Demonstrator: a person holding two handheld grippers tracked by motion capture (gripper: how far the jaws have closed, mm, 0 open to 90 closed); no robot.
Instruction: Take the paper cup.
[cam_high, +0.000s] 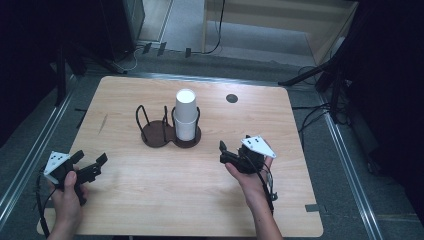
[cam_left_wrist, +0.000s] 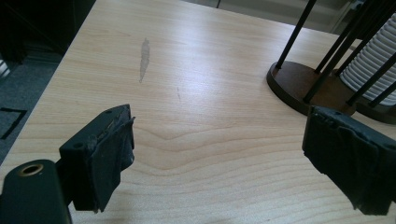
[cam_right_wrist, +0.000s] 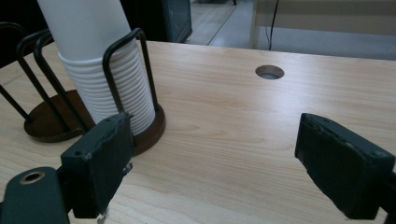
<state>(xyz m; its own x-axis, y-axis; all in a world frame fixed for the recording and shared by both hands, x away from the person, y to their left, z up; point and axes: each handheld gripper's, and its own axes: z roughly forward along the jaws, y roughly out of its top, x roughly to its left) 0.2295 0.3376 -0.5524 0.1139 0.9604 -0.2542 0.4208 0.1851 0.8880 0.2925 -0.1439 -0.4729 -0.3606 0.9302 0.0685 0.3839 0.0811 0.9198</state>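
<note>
On the light wooden table (cam_high: 150, 200), seen from the high view, a tall stack of white paper cups (cam_high: 185, 114) stands upright in the right-hand bay of a dark brown double cup holder with black wire hoops (cam_high: 165, 131); its left bay holds nothing. The left gripper (cam_high: 94, 166) sits near the table's near-left corner, well apart from the holder, jaws wide and holding nothing. The right gripper (cam_high: 226, 152) sits right of and nearer than the holder, jaws also apart and holding nothing.

Along the left gripper view, the two black padded jaws stand wide with bare wood between them — the holder's brown base (cam_left_wrist: 303, 86) and the ribbed cup rims (cam_left_wrist: 373, 60) lie at far right.

From the right gripper view, the cup stack (cam_right_wrist: 100, 70) rises just beyond the left jaw, apart from it; stacked rims ridge its lower part, and the smooth wall of the top cup stands above the wire hoop (cam_right_wrist: 126, 70). A round hole in the table (cam_right_wrist: 269, 72) lies farther off.

My judgement: these cups are very light, thin-walled and easy to crush, and nested ones tend to cling together. Best hold is on the top cup's smooth wall above the hoops — a gentle pinch across the rim, lifted straight up so the wires don't snag.
</note>
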